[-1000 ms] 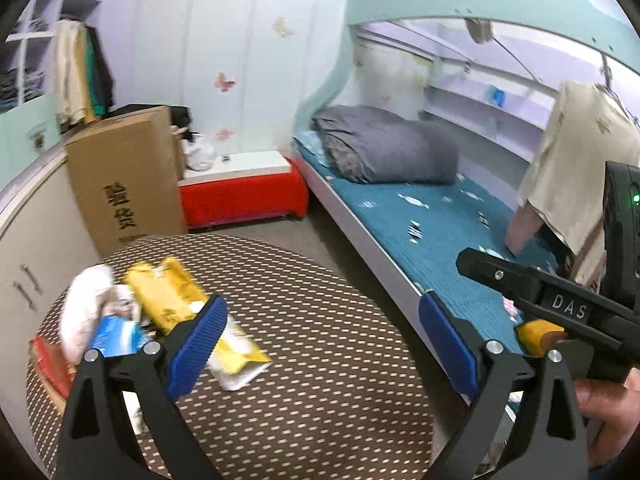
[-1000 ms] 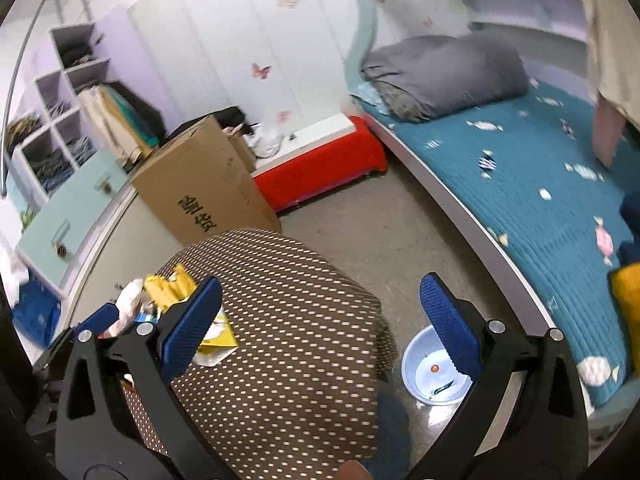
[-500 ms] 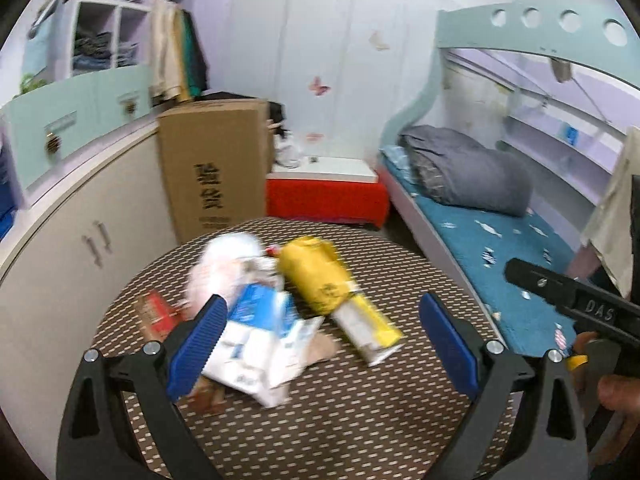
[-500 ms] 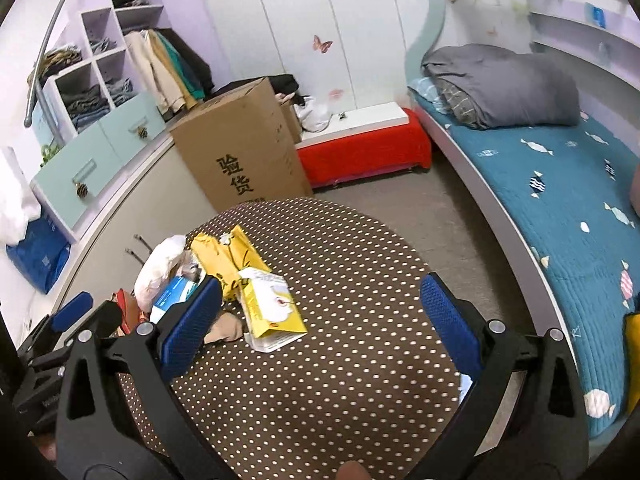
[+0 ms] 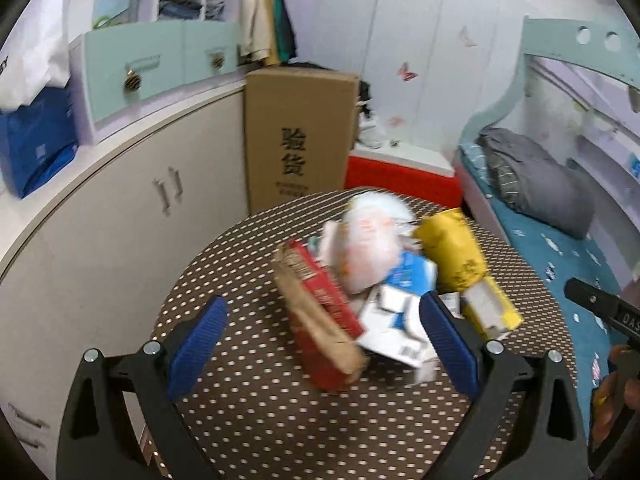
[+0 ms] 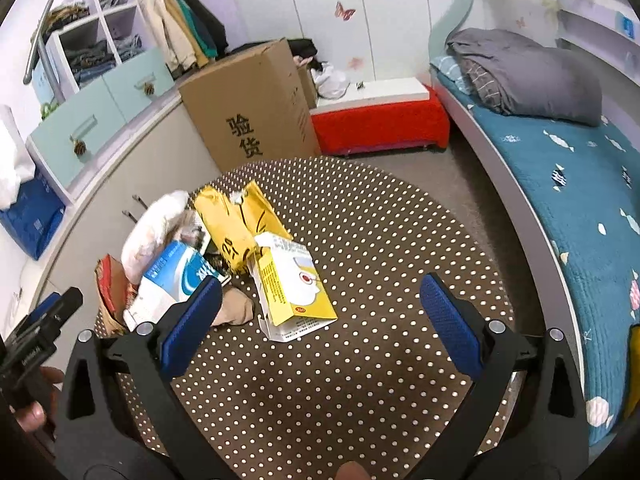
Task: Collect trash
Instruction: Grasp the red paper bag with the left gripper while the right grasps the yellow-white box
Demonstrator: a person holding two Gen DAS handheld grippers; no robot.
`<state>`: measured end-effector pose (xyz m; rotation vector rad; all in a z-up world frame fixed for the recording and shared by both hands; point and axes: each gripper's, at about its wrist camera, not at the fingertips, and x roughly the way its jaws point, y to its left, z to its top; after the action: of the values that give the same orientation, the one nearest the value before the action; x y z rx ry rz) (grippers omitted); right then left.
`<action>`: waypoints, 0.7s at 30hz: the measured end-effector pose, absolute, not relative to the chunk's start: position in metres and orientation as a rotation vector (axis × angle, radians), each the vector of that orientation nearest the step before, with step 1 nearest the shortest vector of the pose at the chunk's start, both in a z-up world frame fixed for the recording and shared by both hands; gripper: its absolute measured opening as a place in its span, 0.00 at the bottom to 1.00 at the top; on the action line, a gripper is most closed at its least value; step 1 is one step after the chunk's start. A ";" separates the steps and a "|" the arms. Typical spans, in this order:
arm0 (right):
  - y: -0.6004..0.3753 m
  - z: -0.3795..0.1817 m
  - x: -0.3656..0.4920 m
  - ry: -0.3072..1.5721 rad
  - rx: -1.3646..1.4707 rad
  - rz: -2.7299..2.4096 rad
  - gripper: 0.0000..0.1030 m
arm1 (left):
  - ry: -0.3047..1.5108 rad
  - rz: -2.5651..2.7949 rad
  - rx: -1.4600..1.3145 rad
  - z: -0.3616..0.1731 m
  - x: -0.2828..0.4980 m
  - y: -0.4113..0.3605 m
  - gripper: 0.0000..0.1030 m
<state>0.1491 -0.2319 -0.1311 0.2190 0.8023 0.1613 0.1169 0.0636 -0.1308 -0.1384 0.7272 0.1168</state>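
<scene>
A heap of trash lies on the round brown dotted table (image 6: 360, 380): a yellow and white carton (image 6: 294, 288), a yellow bag (image 6: 232, 224), a blue and white carton (image 6: 172, 276), a white wrapper (image 6: 152, 228) and a red and brown box (image 5: 320, 312). My left gripper (image 5: 324, 342) is open and empty, just above the red box and the blue and white carton (image 5: 396, 320). My right gripper (image 6: 320, 320) is open and empty, above the table near the yellow and white carton. The left gripper's body (image 6: 36, 340) shows at the left edge of the right wrist view.
A tall cardboard box (image 6: 252, 108) stands behind the table. A red bench (image 6: 380, 124) with a white top is beside it. A bed with a teal cover (image 6: 580, 184) and a grey duvet (image 6: 528, 72) runs along the right. White cupboards (image 5: 120, 208) stand on the left.
Both grippers have swung left and down toward the trash heap. The left gripper has come close over the red box and the blue and white carton. Both jaws stay open.
</scene>
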 end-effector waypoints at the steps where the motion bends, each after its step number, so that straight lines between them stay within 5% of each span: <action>1: -0.230 -0.135 0.152 0.813 0.212 0.163 0.94 | 0.738 0.126 -0.142 -0.134 0.120 0.066 0.92; 12: -0.214 -0.172 0.178 0.889 0.160 0.176 0.94 | 0.849 0.131 -0.158 -0.174 0.162 0.075 0.91; 13: -0.212 -0.173 0.180 0.892 0.152 0.181 0.94 | 0.862 0.122 -0.159 -0.177 0.165 0.075 0.88; 15: -0.204 -0.180 0.188 0.902 0.125 0.194 0.94 | 0.888 0.089 -0.170 -0.183 0.171 0.077 0.57; 21: -0.180 -0.206 0.207 0.931 0.049 0.238 0.93 | 0.898 0.051 -0.170 -0.188 0.164 0.083 0.42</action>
<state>0.2072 -0.1799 -0.2055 0.0491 0.9313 0.2381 0.1642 0.0827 -0.1875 -0.1702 0.8984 0.0513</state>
